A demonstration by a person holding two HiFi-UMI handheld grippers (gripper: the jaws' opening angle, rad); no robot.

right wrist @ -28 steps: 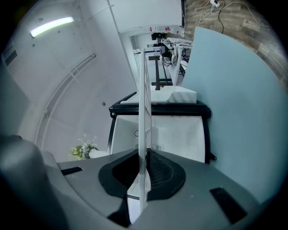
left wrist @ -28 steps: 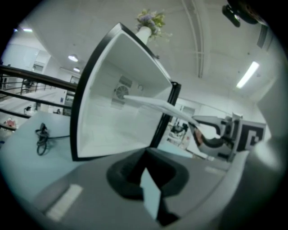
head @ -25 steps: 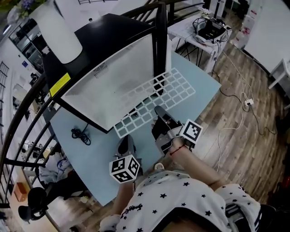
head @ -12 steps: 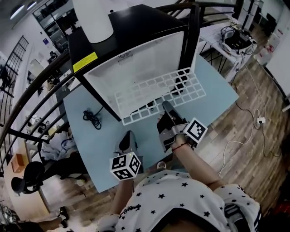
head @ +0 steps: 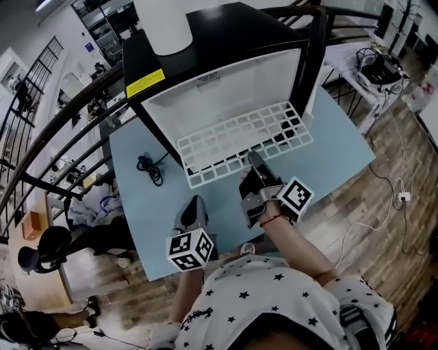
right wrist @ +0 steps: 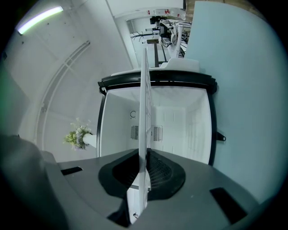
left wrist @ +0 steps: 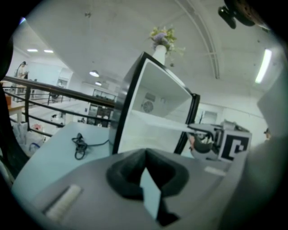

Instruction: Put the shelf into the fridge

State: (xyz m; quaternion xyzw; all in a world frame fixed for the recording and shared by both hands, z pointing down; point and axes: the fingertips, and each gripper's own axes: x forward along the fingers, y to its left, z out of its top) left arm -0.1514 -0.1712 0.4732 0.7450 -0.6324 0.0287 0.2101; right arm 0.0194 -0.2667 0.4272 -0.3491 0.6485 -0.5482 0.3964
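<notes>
Light-blue surface (head: pixel 144 219) is seen from above, with a black fridge (head: pixel 226 20) stood on it, door side open and white inside. A white vase (head: pixel 164 24) is set on the fridge top, and a coiled black cable (head: pixel 149 166) is laid on the surface left of the fridge. The white wire shelf (head: pixel 239 140) is held level, far part inside the fridge opening, near edge out over the surface. Right tongs (head: pixel 254 164) are clenched on that near edge, with the shelf seen edge-on between the jaws (right wrist: pixel 145 112). Left tongs (head: pixel 194 205) are closed, nothing is gripped, and they are held low over the surface, apart from the shelf.
</notes>
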